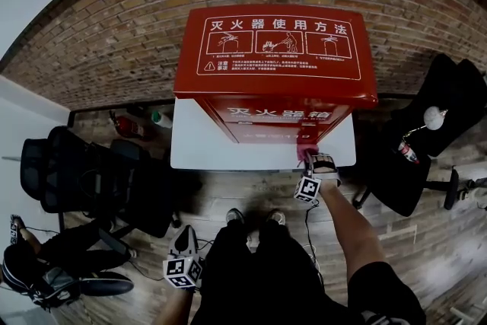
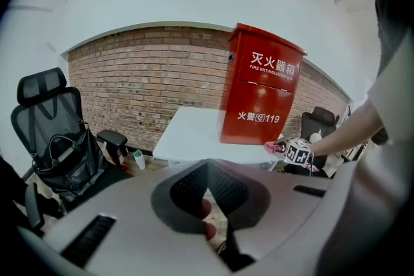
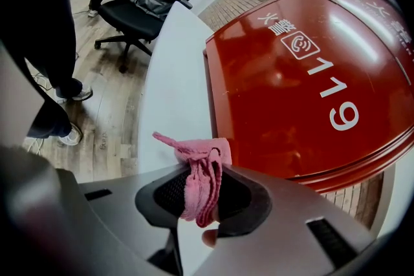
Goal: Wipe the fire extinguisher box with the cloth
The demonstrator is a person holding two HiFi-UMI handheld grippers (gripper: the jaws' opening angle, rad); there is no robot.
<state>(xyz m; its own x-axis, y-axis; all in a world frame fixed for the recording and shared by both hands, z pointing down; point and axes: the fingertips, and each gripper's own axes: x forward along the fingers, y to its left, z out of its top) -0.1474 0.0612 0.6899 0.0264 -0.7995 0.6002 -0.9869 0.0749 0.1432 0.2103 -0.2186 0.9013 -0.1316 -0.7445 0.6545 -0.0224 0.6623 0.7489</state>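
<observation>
The red fire extinguisher box (image 1: 278, 49) stands on a white table (image 1: 198, 144) against the brick wall. My right gripper (image 1: 312, 160) is shut on a pink cloth (image 1: 303, 151) at the foot of the box's front, near its right corner. In the right gripper view the cloth (image 3: 200, 171) hangs bunched between the jaws of that gripper (image 3: 202, 194), just short of the red front panel (image 3: 291, 87) printed with 119. My left gripper (image 1: 185, 234) hangs low by my left leg, away from the table. Its jaws (image 2: 207, 187) meet with nothing between them.
A black office chair (image 1: 68, 175) with a bag stands left of the table, another dark chair (image 1: 426, 133) at its right. A red extinguisher (image 1: 125, 125) and a bottle (image 1: 161, 119) sit on the floor by the wall. A person (image 1: 46, 262) is at lower left.
</observation>
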